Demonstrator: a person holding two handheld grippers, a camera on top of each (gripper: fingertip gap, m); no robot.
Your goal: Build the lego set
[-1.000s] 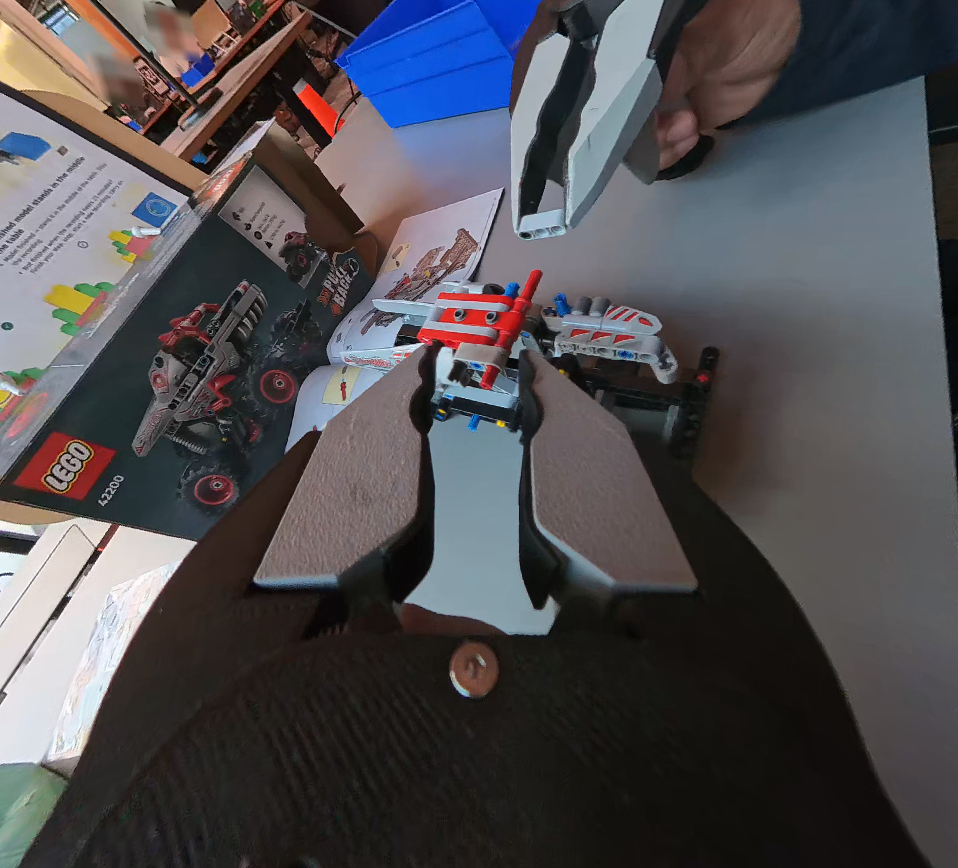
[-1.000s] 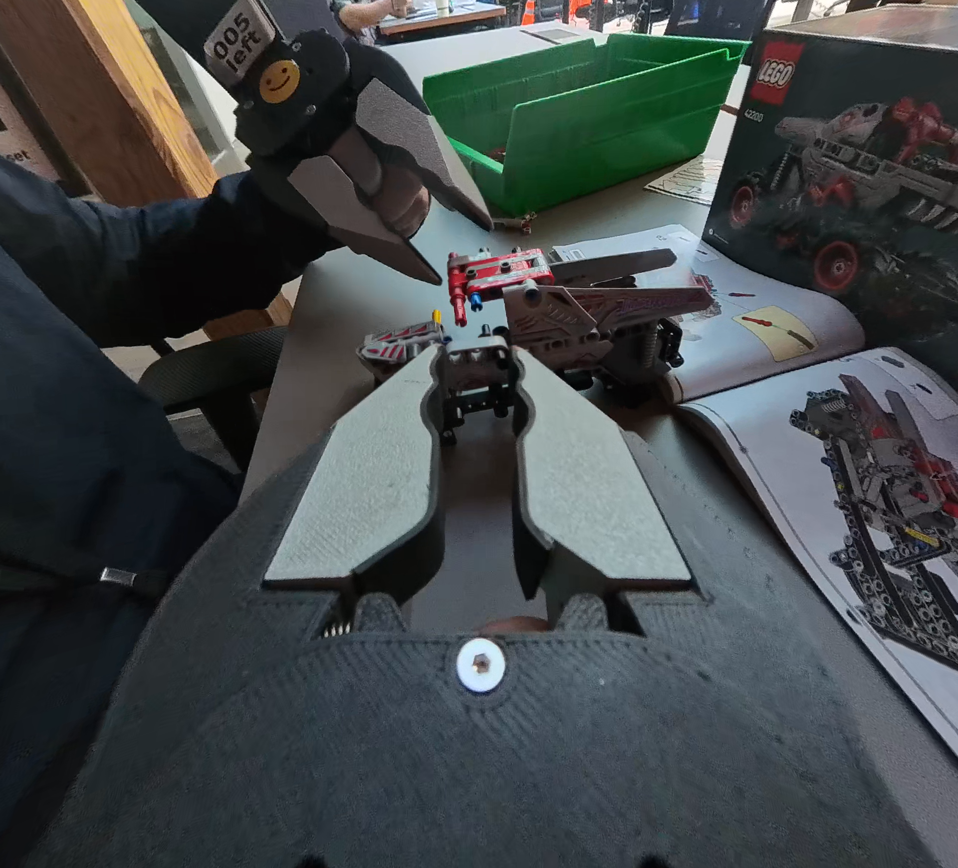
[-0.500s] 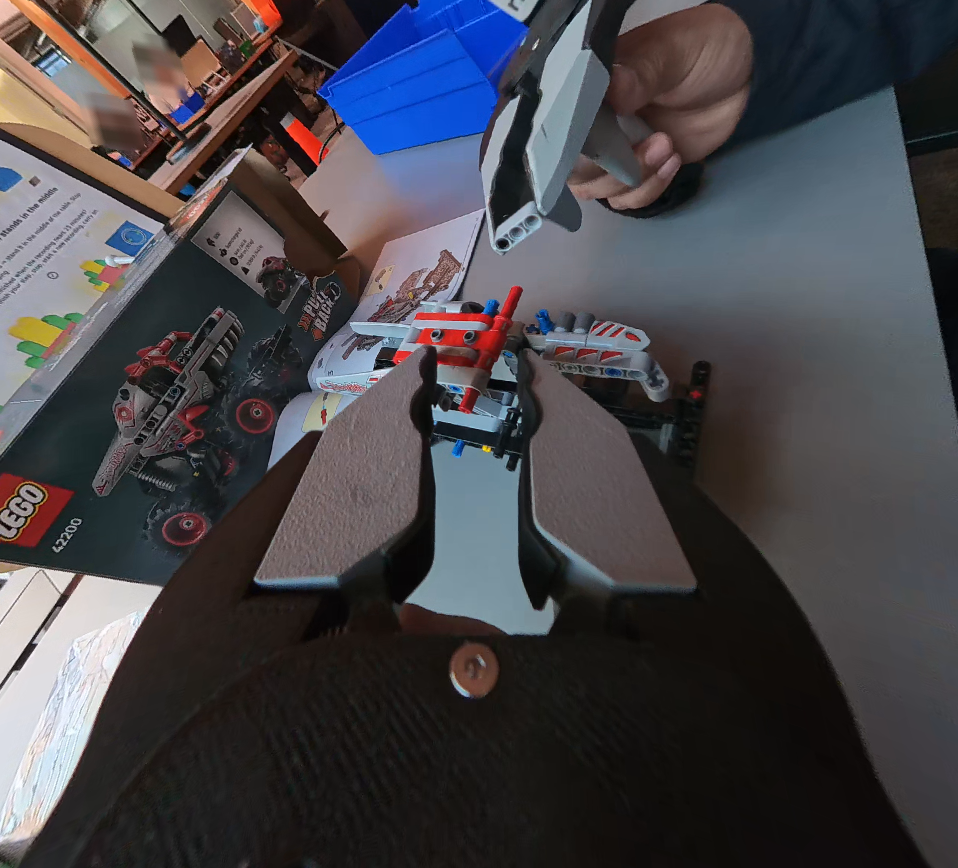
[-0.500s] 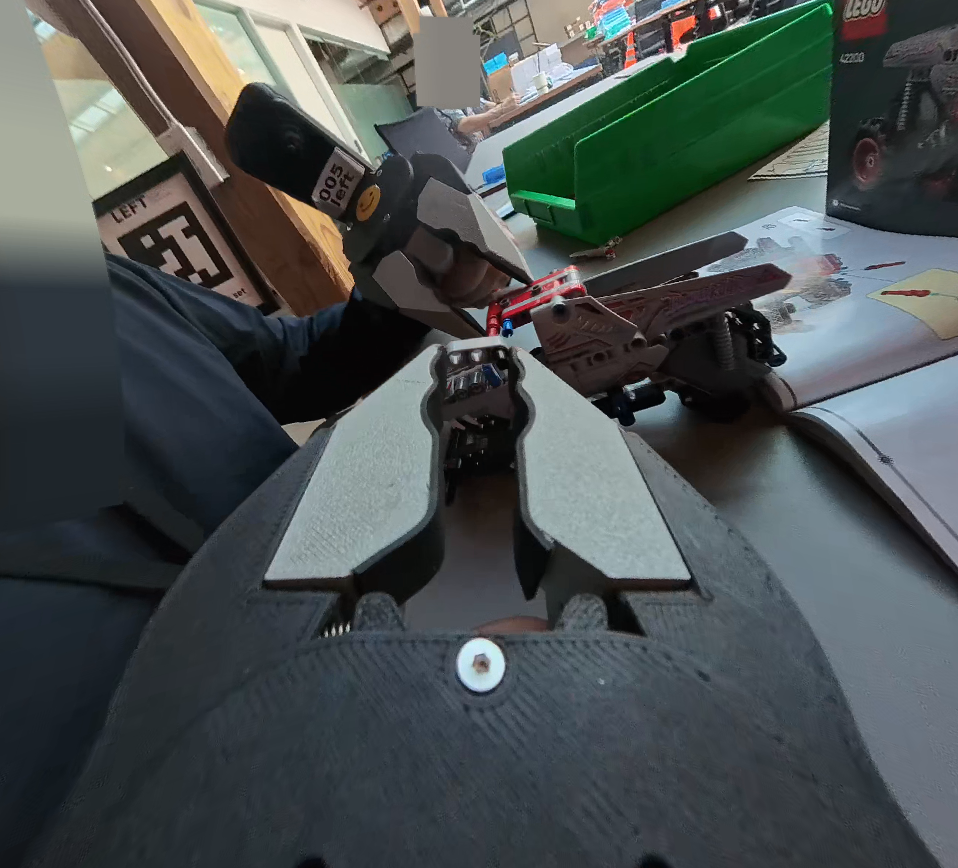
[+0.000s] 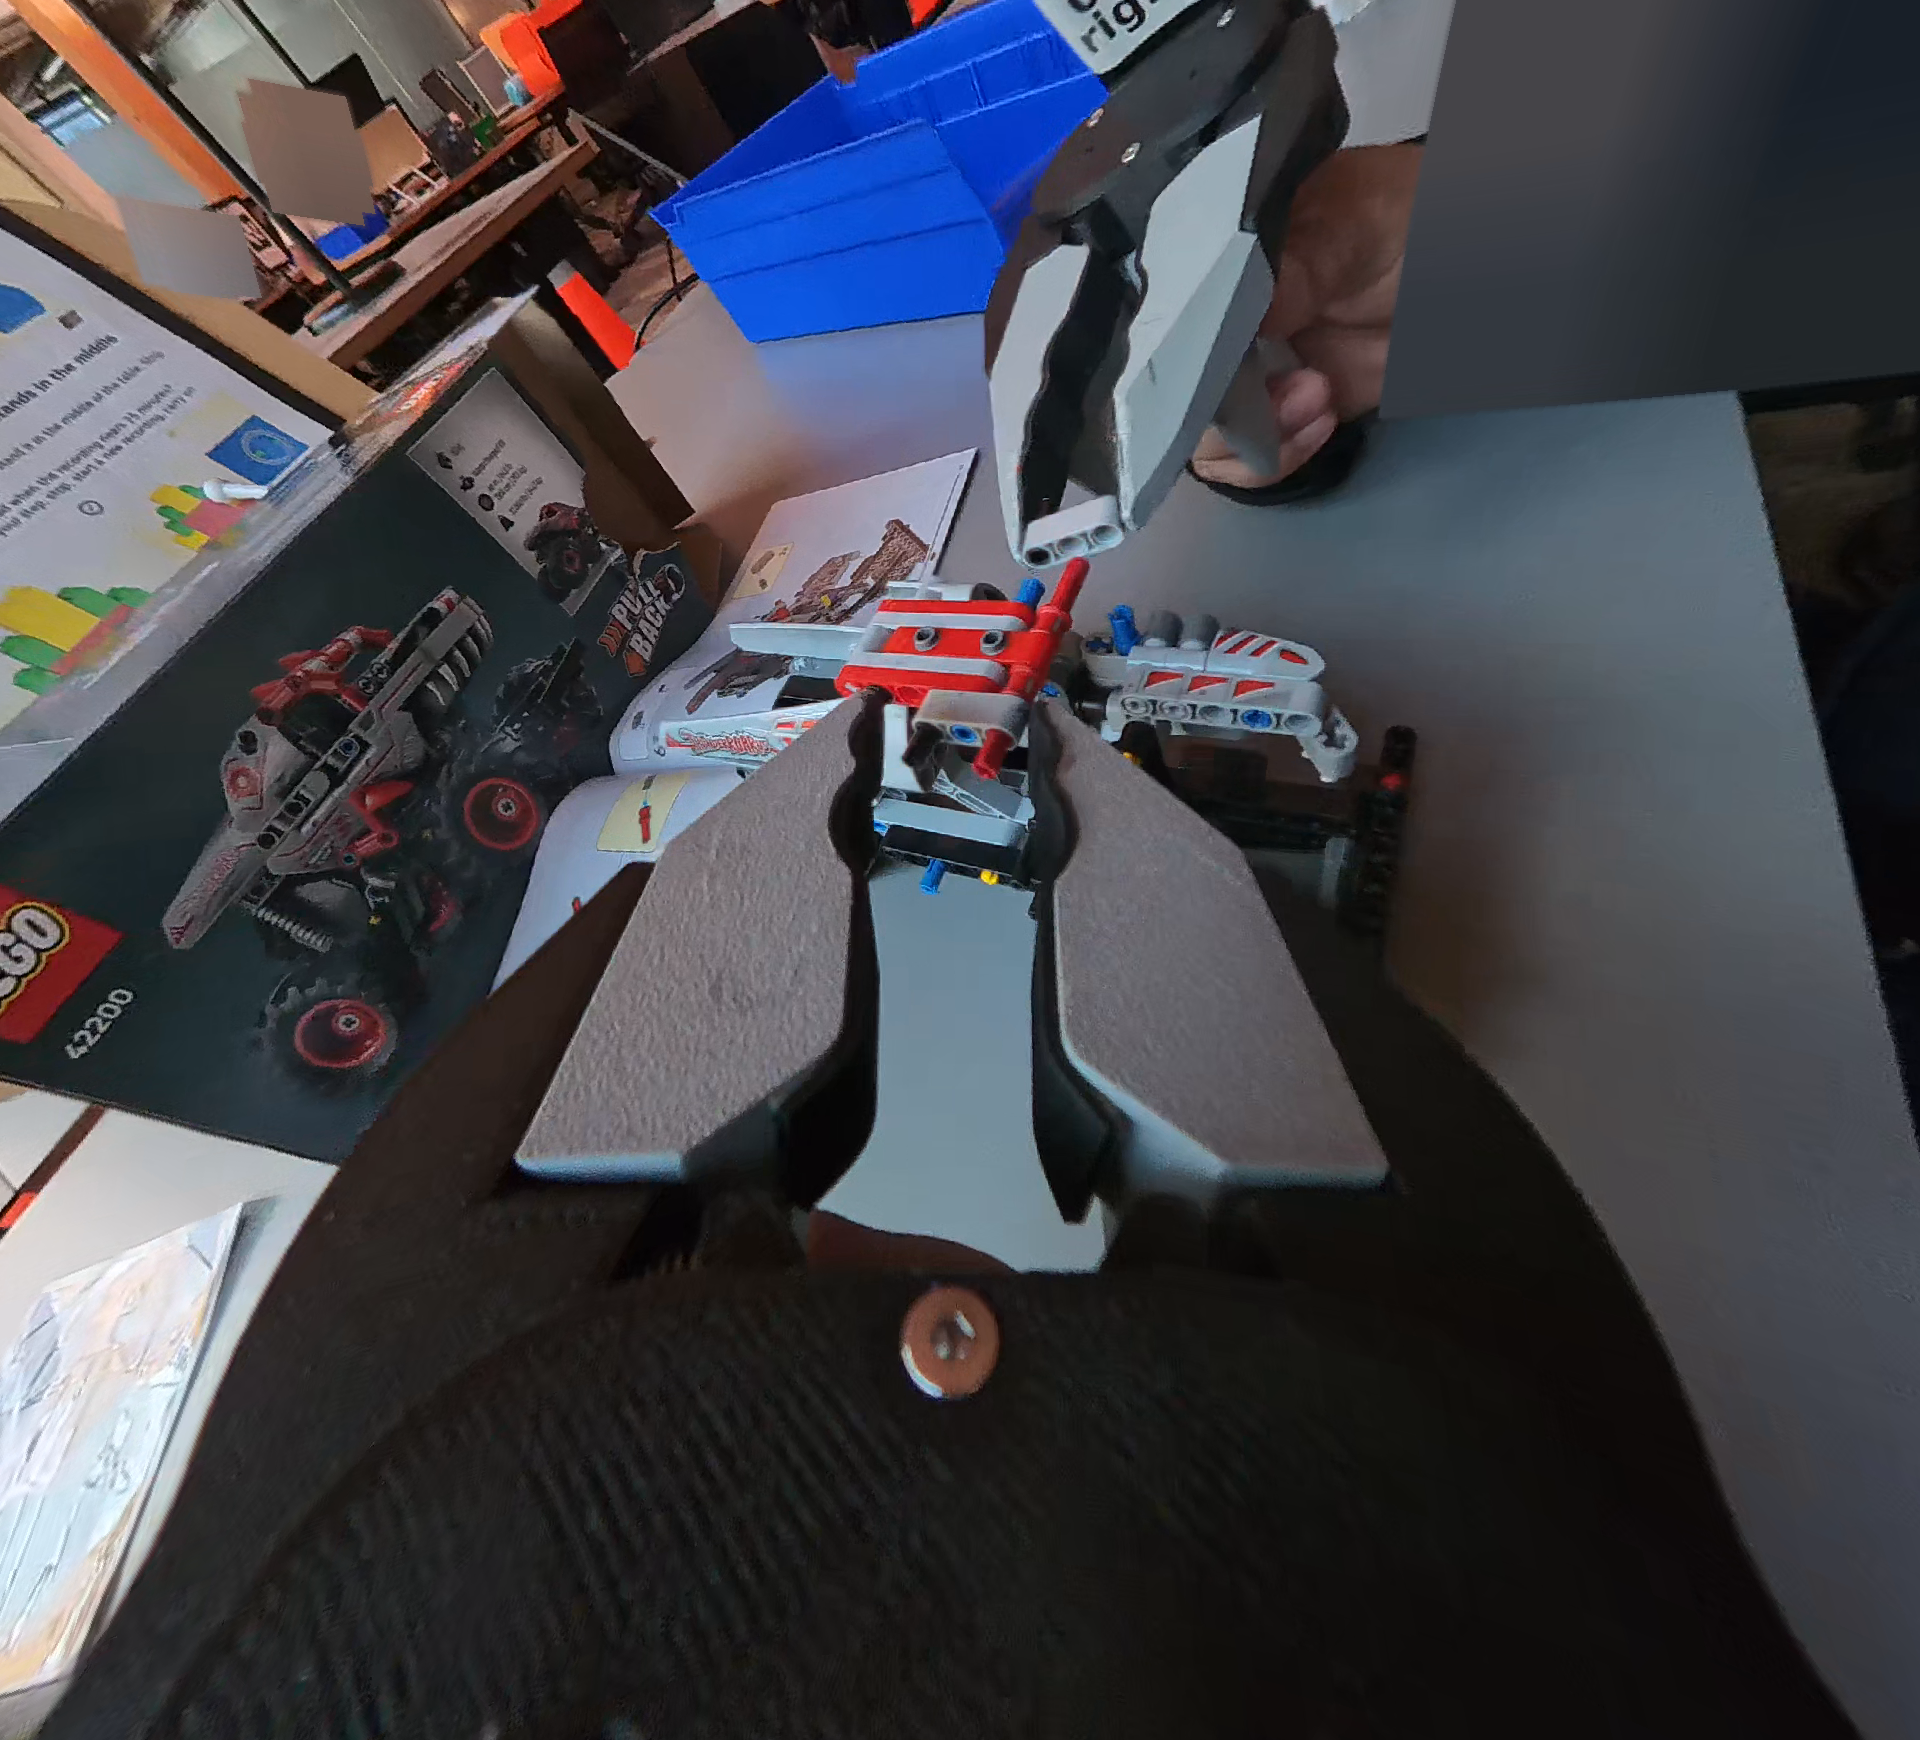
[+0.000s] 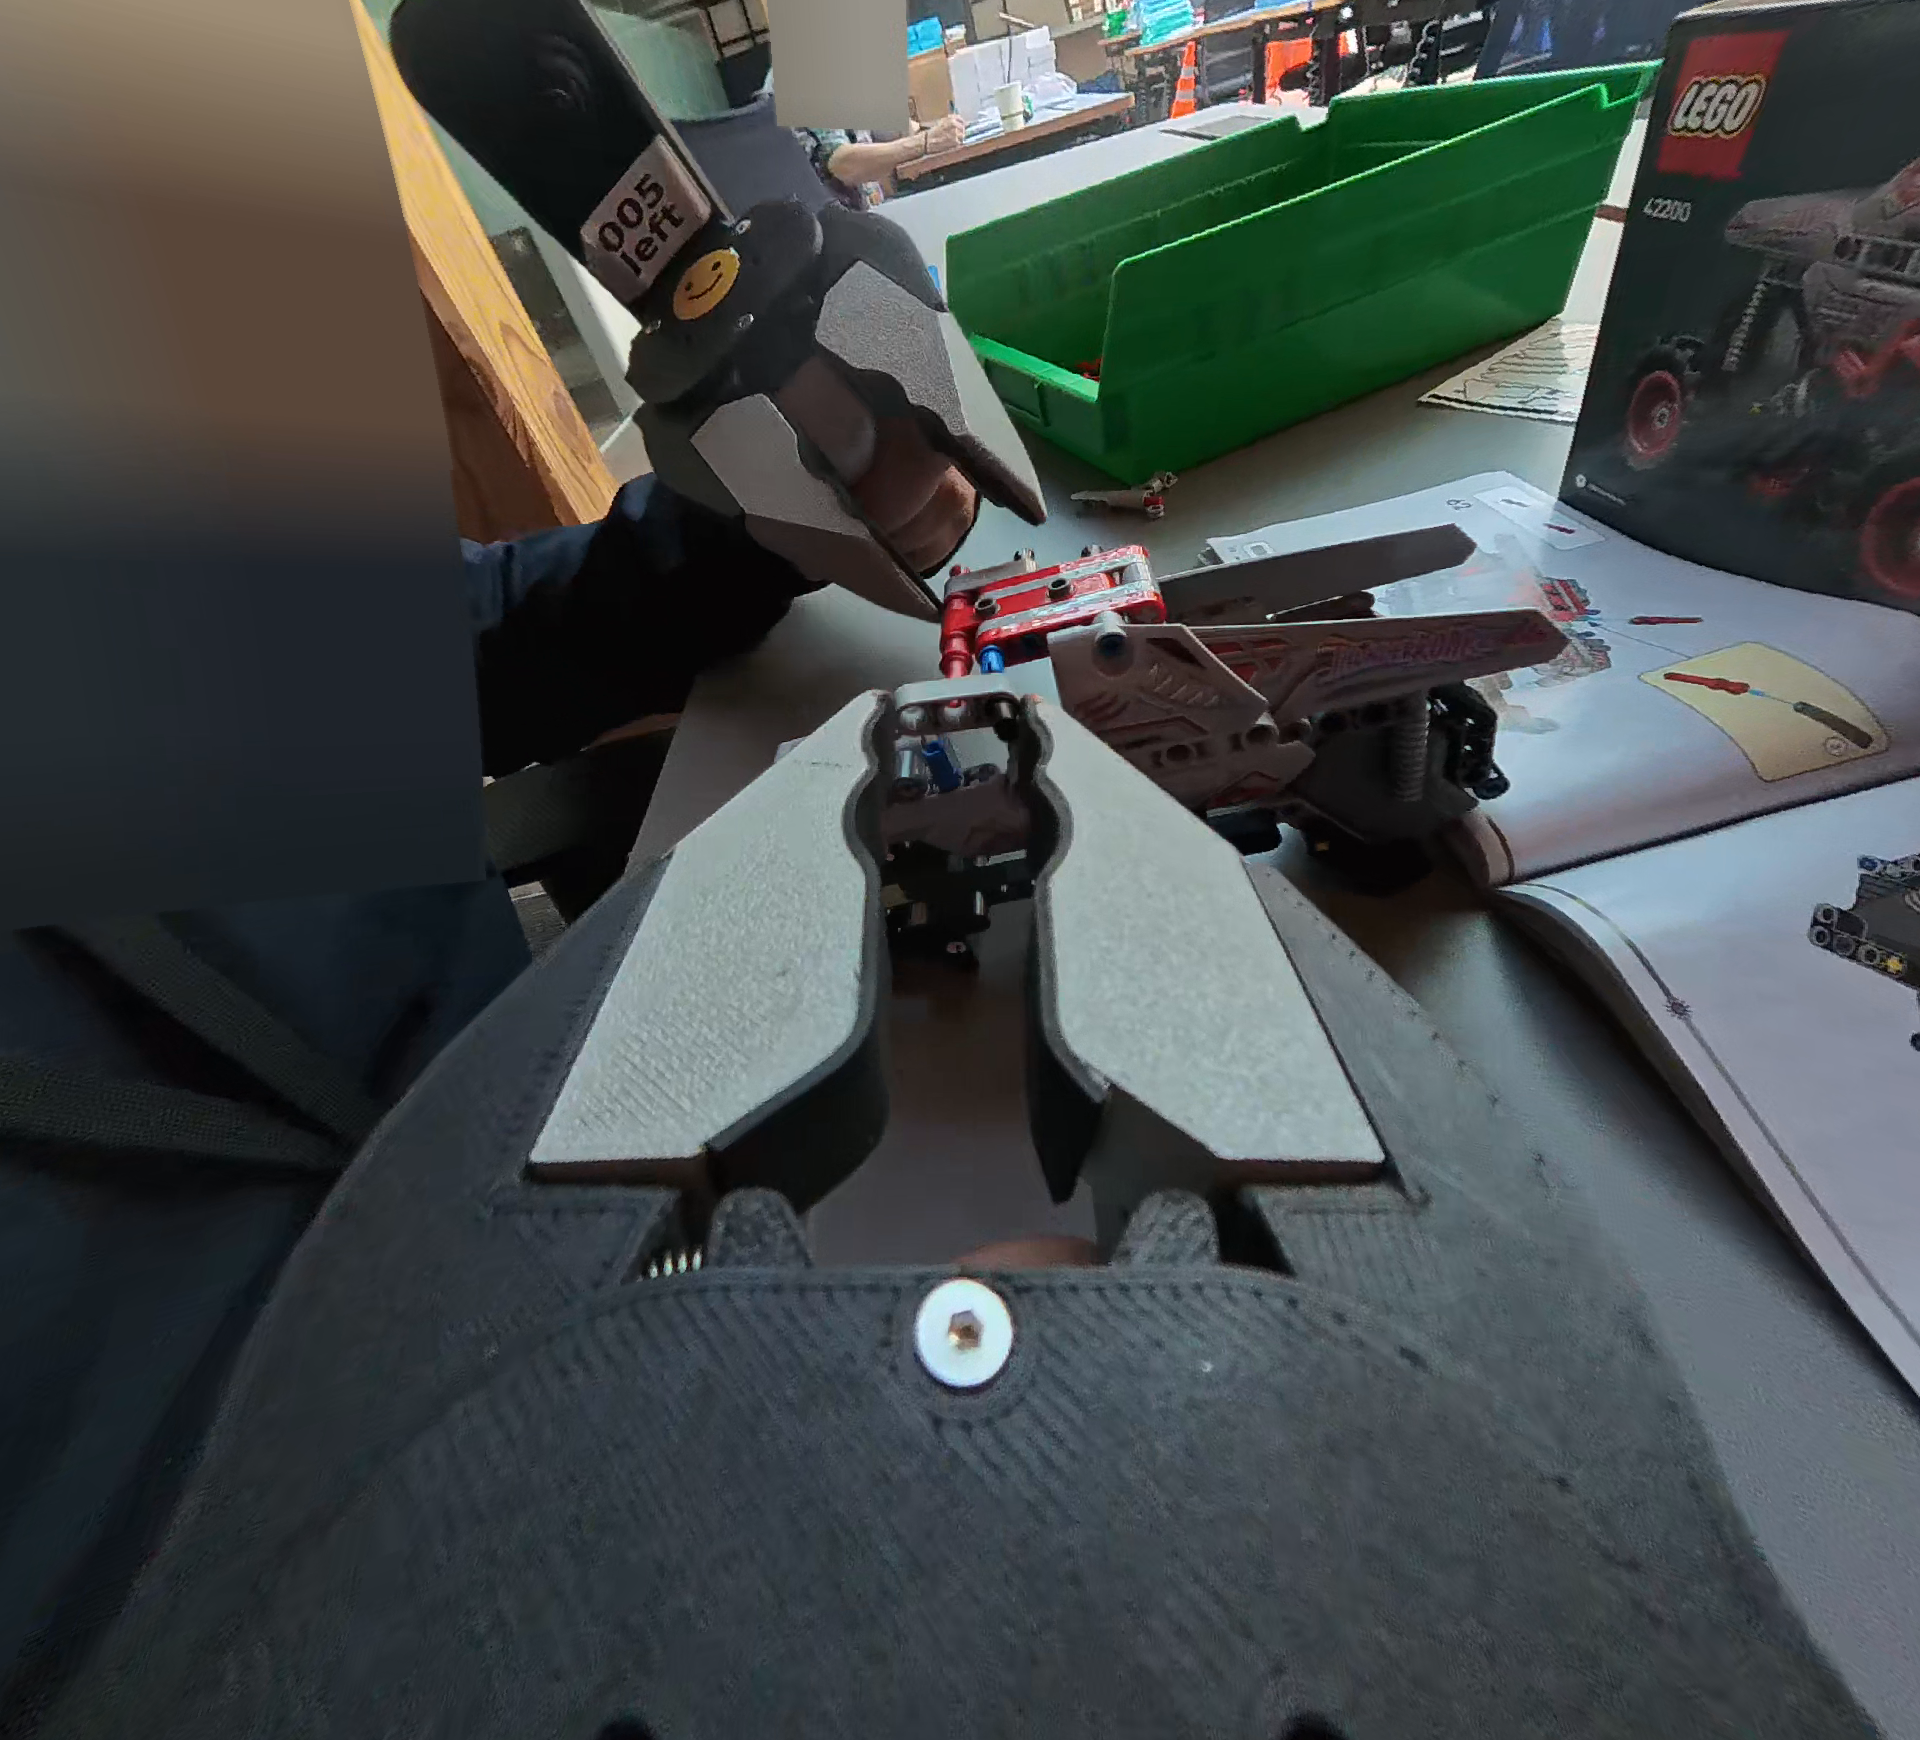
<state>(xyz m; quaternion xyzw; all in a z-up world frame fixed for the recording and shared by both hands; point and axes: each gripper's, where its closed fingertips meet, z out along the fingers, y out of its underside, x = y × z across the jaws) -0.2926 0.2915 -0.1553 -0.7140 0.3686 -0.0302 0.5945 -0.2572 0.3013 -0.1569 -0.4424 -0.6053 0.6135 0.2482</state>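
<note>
The partly built lego truck (image 5: 961,651) stands on the grey table (image 5: 1558,755), with red beams on top and grey stickered side panels; it also shows in the right wrist view (image 6: 1247,682). My left gripper (image 5: 951,724) is at the truck's rear end, jaws apart, and its lower fingertip (image 6: 925,594) touches the end of the red part. My right gripper (image 6: 951,724) is shut on a light grey three-hole beam (image 6: 956,711). In the left wrist view the right gripper (image 5: 1070,527) holds that beam (image 5: 1070,535) just above the truck's red axle tip.
The lego box (image 5: 312,755) stands left of the truck, on an open instruction booklet (image 6: 1714,703). A green bin (image 6: 1299,288) and a blue bin (image 5: 862,225) stand farther back. A small loose part (image 6: 1127,495) lies by the green bin. The table edge (image 5: 1766,651) is near.
My right gripper, with the grey beam, has come down and closer to the truck's red axle. My left gripper has stayed at the truck's rear.
</note>
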